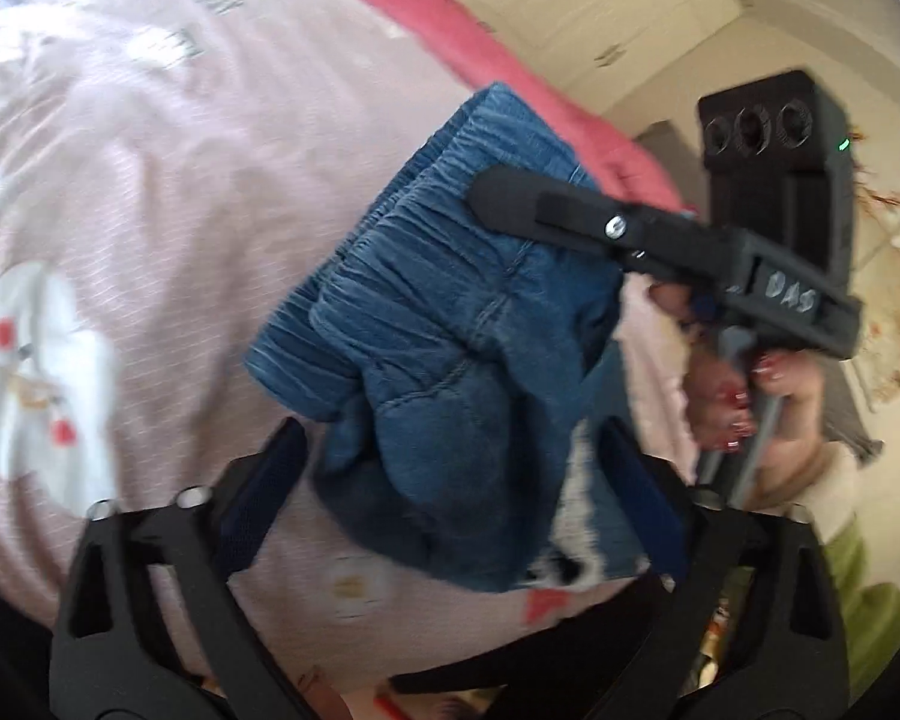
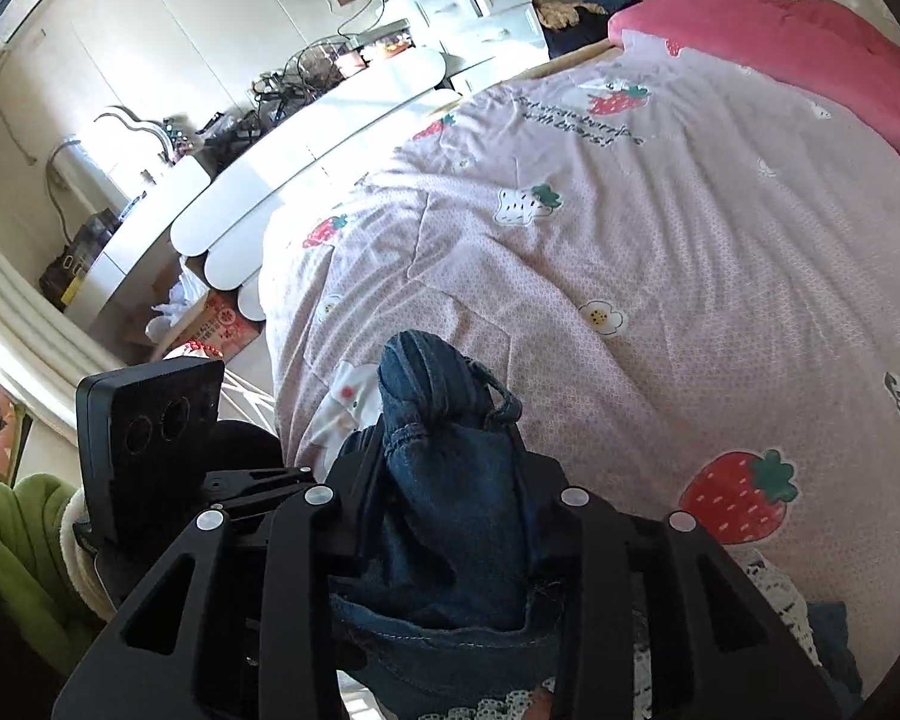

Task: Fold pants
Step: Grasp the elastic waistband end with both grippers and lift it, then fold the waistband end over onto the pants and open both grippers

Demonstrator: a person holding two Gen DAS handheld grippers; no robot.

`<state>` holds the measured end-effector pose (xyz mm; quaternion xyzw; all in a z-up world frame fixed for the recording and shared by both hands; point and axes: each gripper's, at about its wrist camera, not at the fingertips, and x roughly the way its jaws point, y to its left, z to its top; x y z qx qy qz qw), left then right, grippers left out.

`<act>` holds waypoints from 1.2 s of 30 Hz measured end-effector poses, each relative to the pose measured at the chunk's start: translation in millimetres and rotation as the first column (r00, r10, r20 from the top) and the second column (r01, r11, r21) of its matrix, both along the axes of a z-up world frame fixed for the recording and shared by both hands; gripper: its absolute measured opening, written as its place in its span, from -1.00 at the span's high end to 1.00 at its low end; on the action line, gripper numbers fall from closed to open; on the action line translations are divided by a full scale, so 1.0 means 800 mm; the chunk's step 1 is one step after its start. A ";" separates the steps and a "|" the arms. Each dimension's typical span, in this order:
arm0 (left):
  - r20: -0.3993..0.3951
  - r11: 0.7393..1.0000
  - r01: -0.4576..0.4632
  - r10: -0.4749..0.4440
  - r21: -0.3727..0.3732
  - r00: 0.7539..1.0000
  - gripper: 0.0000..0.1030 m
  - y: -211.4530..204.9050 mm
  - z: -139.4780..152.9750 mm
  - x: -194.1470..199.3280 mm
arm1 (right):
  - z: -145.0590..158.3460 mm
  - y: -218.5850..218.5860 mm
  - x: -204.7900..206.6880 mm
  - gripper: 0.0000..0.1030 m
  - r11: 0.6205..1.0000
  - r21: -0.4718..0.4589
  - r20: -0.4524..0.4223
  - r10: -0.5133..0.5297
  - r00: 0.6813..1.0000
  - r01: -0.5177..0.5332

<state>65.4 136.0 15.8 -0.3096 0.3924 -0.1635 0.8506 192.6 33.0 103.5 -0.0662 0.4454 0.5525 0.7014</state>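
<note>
a: left wrist view: your left gripper (image 1: 450,474) has its jaws spread wide, the bunched pants (image 1: 450,324) between them but not pinched.

b: and to the right?

a: your right gripper (image 1: 510,204) is clamped on the waistband, holding the pants above the pink bedspread (image 1: 150,180).

b: right wrist view?

a: denim (image 2: 450,480) wedged tight between your jaws, over the bed (image 2: 660,240).

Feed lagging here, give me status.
Right gripper shut on jeans. Left gripper open around the bunched jeans, above the bed. Nothing in the way.
</note>
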 end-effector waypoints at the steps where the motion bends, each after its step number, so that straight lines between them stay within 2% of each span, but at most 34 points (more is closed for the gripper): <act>1: 0.015 1.000 0.011 -0.011 0.014 1.000 -0.40 -0.006 0.007 0.000 | 0.008 -0.016 -0.001 0.37 1.000 0.016 0.021 -0.010 1.000 0.010; 3: 0.028 1.000 0.028 -0.028 0.009 0.999 -0.07 -0.011 0.014 0.000 | 0.015 -0.033 -0.001 0.36 0.999 0.038 0.030 -0.025 0.999 0.024; 5: 0.033 0.999 0.050 -0.050 -0.017 0.998 0.12 -0.016 0.020 0.005 | 0.021 -0.057 -0.002 0.37 0.997 0.060 0.044 -0.044 0.998 0.042; 6: 0.036 0.998 0.059 -0.058 -0.013 0.998 0.13 -0.019 0.023 0.007 | 0.021 -0.063 -0.004 0.37 0.997 0.065 0.049 -0.048 0.998 0.045; 12: 0.067 0.993 0.086 -0.092 0.080 0.994 0.13 -0.060 0.051 0.016 | 0.027 -0.121 -0.009 0.37 0.990 0.110 0.078 -0.102 0.992 0.093; 20: 0.065 0.962 0.140 -0.159 0.236 0.985 0.12 -0.126 0.064 0.032 | 0.003 -0.201 -0.012 0.32 0.976 0.139 0.050 -0.176 0.983 0.167; 23: 0.064 0.953 0.162 -0.184 0.254 0.981 -0.01 -0.142 0.064 0.028 | -0.010 -0.223 -0.017 0.31 0.972 0.138 0.037 -0.197 0.980 0.190; 28: 0.059 0.940 0.182 -0.207 0.290 0.976 -0.10 -0.158 0.057 0.016 | -0.027 -0.252 -0.027 0.14 0.965 0.126 0.018 -0.235 0.972 0.231; 36: 0.035 0.917 0.241 -0.266 0.317 0.963 -0.23 -0.192 0.046 0.006 | -0.029 -0.291 -0.038 -0.08 0.936 0.124 0.000 -0.332 0.943 0.330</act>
